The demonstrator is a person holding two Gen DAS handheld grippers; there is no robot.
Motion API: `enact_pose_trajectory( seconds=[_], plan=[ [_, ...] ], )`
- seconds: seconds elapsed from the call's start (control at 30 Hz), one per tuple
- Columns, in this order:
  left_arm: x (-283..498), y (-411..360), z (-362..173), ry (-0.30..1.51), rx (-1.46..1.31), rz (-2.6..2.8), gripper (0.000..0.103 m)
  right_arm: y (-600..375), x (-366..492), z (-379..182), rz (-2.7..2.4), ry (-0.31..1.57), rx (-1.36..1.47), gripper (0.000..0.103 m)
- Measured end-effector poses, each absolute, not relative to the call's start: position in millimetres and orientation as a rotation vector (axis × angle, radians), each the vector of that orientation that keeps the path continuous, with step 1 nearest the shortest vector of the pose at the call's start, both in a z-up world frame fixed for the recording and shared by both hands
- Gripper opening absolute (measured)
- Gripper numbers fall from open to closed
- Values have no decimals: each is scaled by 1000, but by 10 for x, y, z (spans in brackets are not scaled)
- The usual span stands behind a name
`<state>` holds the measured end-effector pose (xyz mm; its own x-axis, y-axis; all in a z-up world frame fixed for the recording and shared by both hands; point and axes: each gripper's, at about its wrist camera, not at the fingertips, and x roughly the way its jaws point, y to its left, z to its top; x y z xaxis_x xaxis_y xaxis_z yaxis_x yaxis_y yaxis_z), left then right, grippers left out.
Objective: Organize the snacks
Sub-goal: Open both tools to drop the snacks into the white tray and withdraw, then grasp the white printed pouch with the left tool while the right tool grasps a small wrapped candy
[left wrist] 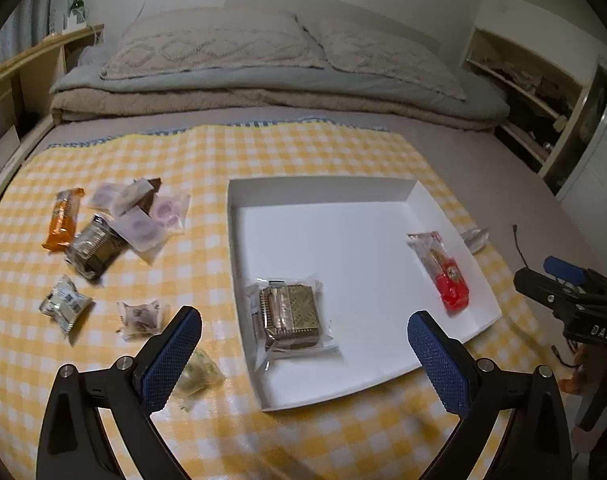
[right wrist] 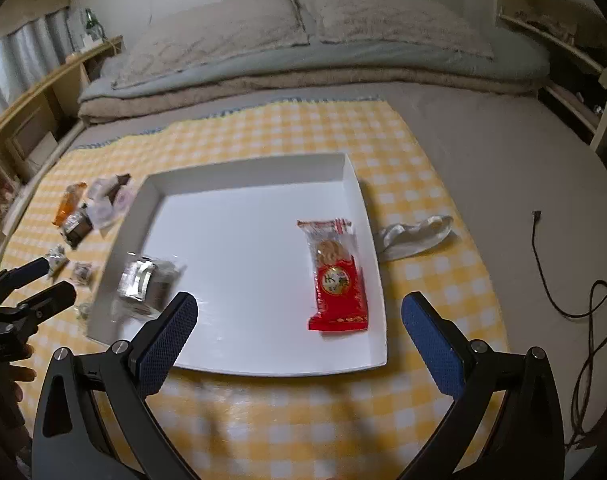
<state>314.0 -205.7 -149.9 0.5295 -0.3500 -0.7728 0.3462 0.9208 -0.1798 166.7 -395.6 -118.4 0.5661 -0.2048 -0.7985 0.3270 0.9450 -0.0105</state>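
both tongs, the left gripper (left wrist: 304, 334) and right gripper (right wrist: 299, 318), hang wide and empty above the white tray (right wrist: 155, 188), which holds two snacks; loose snacks (left wrist: 115, 228) wait left, best taken singly.

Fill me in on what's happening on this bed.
A person with a gripper in each hand is sorting snacks into a white tray. The red packet and a brown wafer pack lie in it. Left gripper and right gripper are both open and empty. More snacks wait on the checked cloth.
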Motion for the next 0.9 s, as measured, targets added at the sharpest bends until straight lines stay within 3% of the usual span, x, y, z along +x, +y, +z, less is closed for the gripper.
enact_pose_trajectory(
  seconds=[0.9],
  plan=[
    [2198,-541,-61,702,27,-308,103,-2640,1696,-246,-148,685,64,103]
  ],
)
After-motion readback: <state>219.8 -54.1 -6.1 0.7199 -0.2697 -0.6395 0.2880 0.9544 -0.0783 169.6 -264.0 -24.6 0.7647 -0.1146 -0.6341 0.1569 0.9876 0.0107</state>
